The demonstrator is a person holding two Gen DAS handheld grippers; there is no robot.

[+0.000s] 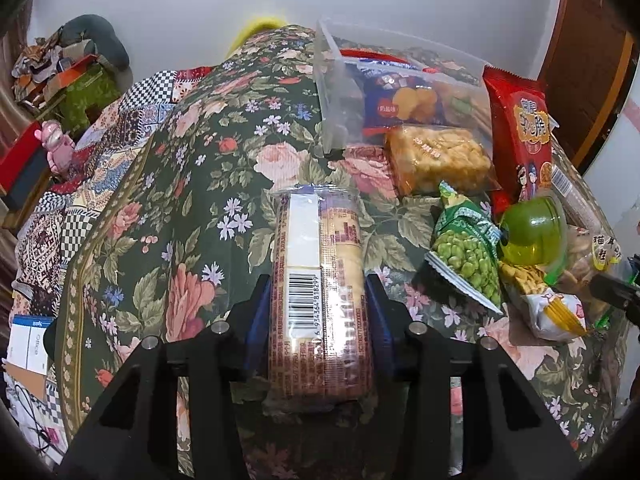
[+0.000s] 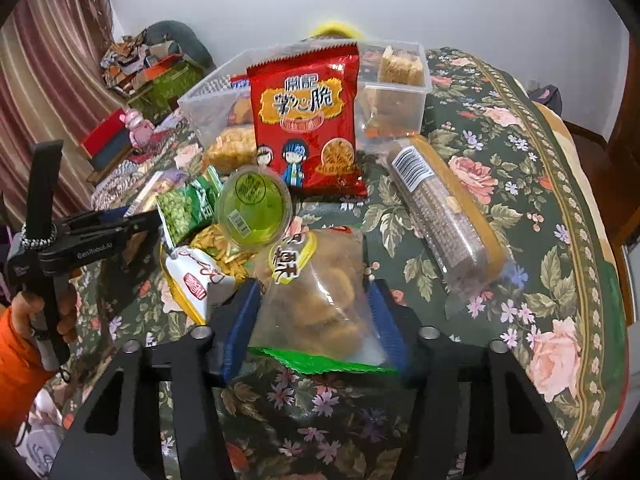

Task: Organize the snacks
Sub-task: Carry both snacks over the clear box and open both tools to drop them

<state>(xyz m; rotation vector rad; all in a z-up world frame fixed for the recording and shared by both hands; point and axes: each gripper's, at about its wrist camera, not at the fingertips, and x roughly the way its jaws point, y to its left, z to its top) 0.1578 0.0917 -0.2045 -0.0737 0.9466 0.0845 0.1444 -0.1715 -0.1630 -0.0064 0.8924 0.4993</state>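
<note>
Snack sorting approx. half done: a clear bin [image 2: 400, 92] on the floral cloth [image 2: 520, 200] already holds a blue pack [image 1: 396, 100] and a noodle block [image 2: 401, 66], w/ most snacks outside it. In front of the bin: red chip bag [image 2: 306, 128] propped upright against it, green jelly cup [image 2: 254, 210], pea pack [image 2: 186, 210], long cracker sleeve [image 2: 444, 208].

Left gripper [image 1: 318, 312] is level over the cloth, jaws narrow on a biscuit roll [image 1: 318, 292], left of the bin and nearer the camera. Right gripper [image 2: 312, 312] sits low, jaws clamping a clear cookie bag [image 2: 316, 292] in front of the bin.
</note>
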